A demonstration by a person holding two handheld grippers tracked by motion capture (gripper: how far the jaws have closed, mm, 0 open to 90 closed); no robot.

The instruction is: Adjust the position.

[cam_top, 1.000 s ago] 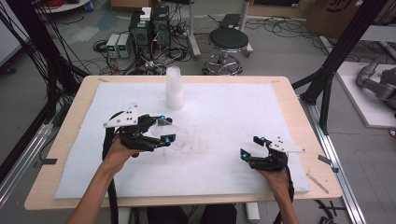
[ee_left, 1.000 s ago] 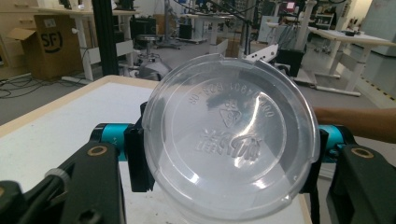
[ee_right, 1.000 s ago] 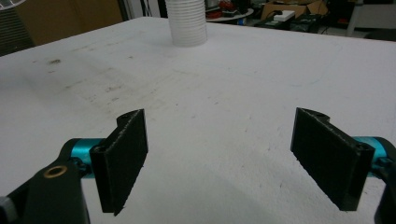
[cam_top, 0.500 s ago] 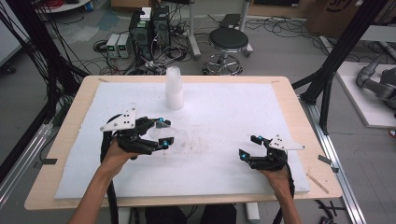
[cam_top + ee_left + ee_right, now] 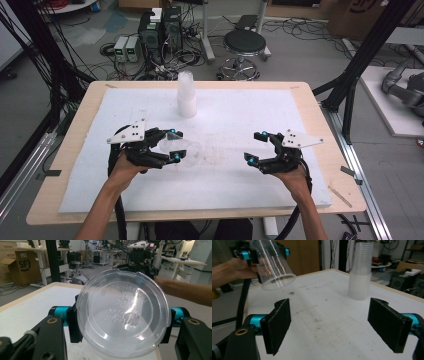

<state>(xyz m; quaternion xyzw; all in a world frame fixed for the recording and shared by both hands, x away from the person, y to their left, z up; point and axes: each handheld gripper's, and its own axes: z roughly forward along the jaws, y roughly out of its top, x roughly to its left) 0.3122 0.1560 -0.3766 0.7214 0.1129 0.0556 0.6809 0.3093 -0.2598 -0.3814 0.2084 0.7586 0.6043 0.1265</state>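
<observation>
The left gripper (image 5: 174, 146), at centre left of the high view, had its jaws clamped on a clear plastic cup (image 5: 181, 148), and the cup was off the bench (image 5: 310, 107), tipped on its side. In the left gripper view the cup's round base (image 5: 122, 313) faced the camera, squeezed between the two black pads. From the right gripper view, that cup sat in the upper left, mouth angled downward above the white mat (image 5: 322, 307). The right gripper (image 5: 254, 146), at centre right of the high view, had its jaws spread wide with nothing between them. A stack of cups (image 5: 186, 95) stood upright at the upper middle of the mat, well apart from both grippers.
</observation>
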